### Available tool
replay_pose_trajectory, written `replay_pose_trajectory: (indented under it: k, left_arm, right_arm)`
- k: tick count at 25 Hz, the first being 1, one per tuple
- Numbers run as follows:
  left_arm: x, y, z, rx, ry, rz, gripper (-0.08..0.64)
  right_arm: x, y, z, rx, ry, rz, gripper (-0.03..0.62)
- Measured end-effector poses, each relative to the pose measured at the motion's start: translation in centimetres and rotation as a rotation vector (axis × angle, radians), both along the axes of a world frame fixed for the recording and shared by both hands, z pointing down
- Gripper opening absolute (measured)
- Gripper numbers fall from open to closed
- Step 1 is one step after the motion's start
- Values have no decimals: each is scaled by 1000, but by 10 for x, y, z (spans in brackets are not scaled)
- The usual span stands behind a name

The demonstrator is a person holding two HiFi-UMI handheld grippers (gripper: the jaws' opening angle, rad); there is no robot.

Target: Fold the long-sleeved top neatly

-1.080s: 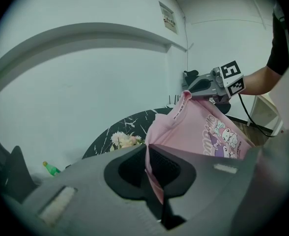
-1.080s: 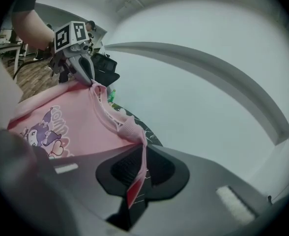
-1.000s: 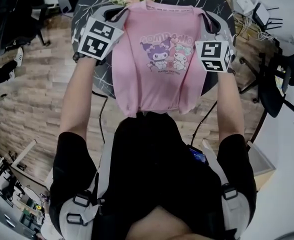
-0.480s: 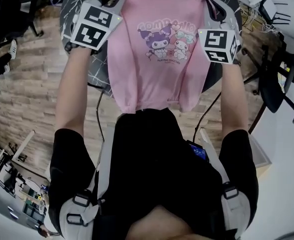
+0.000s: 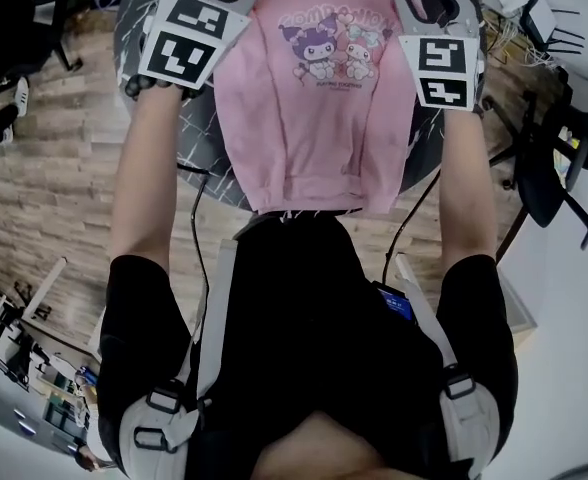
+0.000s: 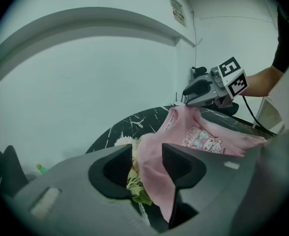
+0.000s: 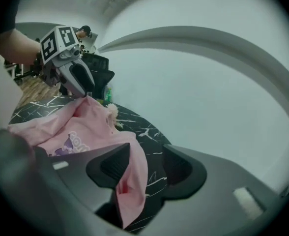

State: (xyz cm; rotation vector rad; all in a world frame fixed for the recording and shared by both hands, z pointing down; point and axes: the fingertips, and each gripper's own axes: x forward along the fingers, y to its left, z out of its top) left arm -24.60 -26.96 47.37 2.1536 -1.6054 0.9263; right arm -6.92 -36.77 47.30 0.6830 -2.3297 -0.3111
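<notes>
The pink long-sleeved top [image 5: 314, 118] lies print-up across the round dark marble table [image 5: 199, 128], collar at the far side, hem hanging over the near edge towards the person. It is light, soft knit that sags and creases wherever it is unsupported, and it slides easily on the polished stone, so the shoulder seams or cuffs are the sensible places to pinch, with both sides lifted together to keep it square.

The left gripper [image 6: 147, 154] and right gripper [image 7: 145, 156] each sit at 1 shoulder. Their jaws have just been opening: in both gripper views a fold of pink cloth still hangs between the pads, draped against the inner jaw with a clear gap to the outer one, so neither clamps it.

Compared with 1 second ago, the top sits farther across the table, less hem dangles, and both grippers have reached farther away from the person
</notes>
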Motion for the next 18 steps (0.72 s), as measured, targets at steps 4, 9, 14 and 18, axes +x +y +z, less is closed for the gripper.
replay_pose_trajectory:
  k: [4,9,14,18]
  left_arm:
    - [-3,7,8,-13,44,-38,252]
    - [-9,26,5,6,56,-89,252]
    - [0,75,21,-32,140,-150,250]
    - [14,115,44,-90,171,-163,247]
  right_arm:
    - [-1,9,13,-32,20,-23,201]
    - [15,11,19,-41,26,14,201]
    - [38,41,47,-127,44,37,201]
    - [39,77,60,-183,46,33,193]
